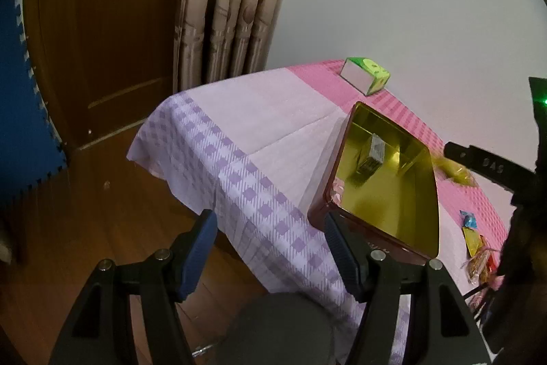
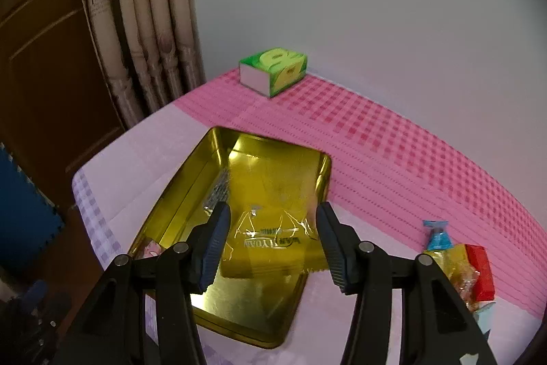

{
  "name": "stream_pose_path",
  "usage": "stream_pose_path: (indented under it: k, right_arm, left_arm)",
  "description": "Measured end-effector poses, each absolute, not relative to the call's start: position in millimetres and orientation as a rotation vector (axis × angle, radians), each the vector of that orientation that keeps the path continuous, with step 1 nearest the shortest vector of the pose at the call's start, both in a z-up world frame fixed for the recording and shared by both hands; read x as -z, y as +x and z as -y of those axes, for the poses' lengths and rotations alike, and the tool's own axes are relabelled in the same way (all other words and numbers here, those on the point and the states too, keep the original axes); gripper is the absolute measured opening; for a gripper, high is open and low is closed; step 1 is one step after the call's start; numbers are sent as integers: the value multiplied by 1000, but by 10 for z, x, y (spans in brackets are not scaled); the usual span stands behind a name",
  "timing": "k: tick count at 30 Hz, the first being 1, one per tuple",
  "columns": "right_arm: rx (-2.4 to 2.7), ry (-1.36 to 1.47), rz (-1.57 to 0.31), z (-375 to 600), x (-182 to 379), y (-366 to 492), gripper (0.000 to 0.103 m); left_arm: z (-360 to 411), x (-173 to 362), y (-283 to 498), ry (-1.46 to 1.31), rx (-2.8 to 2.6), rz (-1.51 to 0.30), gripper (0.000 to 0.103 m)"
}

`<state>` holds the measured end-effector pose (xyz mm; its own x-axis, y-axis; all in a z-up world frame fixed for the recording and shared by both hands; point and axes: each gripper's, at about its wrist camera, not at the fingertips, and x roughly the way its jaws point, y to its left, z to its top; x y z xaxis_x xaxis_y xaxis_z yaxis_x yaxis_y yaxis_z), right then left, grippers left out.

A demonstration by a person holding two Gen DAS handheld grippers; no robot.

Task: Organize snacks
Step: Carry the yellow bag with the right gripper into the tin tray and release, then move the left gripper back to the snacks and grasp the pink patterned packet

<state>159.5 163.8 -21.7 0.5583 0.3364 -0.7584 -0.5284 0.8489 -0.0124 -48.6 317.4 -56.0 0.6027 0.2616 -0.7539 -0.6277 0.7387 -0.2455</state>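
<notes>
A gold-lined tin box [image 2: 191, 190] with a dark red outside [image 1: 321, 194] stands open on the table. A silver-wrapped snack [image 1: 374, 149] lies inside it. My right gripper [image 2: 271, 231] is open above the tin, and a yellow clear-wrapped snack packet [image 2: 270, 248] lies between its fingers, over the tin's floor. Whether the packet touches the pads is unclear. My left gripper [image 1: 270, 248] is open and empty at the table's near edge, its right finger [image 1: 342, 252] beside the tin's corner. Loose snacks [image 2: 458, 262] lie right of the tin.
A green tissue box [image 2: 273, 70] stands at the table's far edge by the white wall. The pink and lilac checked tablecloth [image 1: 246, 139] hangs over the table's left edge. A curtain [image 2: 143, 23], a wooden door [image 1: 112, 40] and blue floor mats [image 1: 20, 112] lie to the left.
</notes>
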Motion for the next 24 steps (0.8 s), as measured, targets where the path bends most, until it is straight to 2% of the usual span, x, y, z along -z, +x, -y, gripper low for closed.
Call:
stream_pose_path:
  k: [10,19,21,23,24]
  right_arm:
    - [-543,-267,-869,-1739,470,1580,48]
    - [-500,-119,-831,-851,378,1466,50]
    - [-475,-75,-824,-501,374,1369,53]
    - [-431,-33,-819,-148,383,1288,64]
    - [-399,-8,-818,77,401,1235,66]
  left_arm:
    - [-3195,614,-481,-553,-540,-776,66]
    - [-3087,602,-426,-526,-480,-775,66]
    - [-3029,588,-416,-507,-460,-768,66]
    - [-2954,564,-401,-487,-429,-758,66]
    - [-2894,549,-384,-474,-398,-754,66]
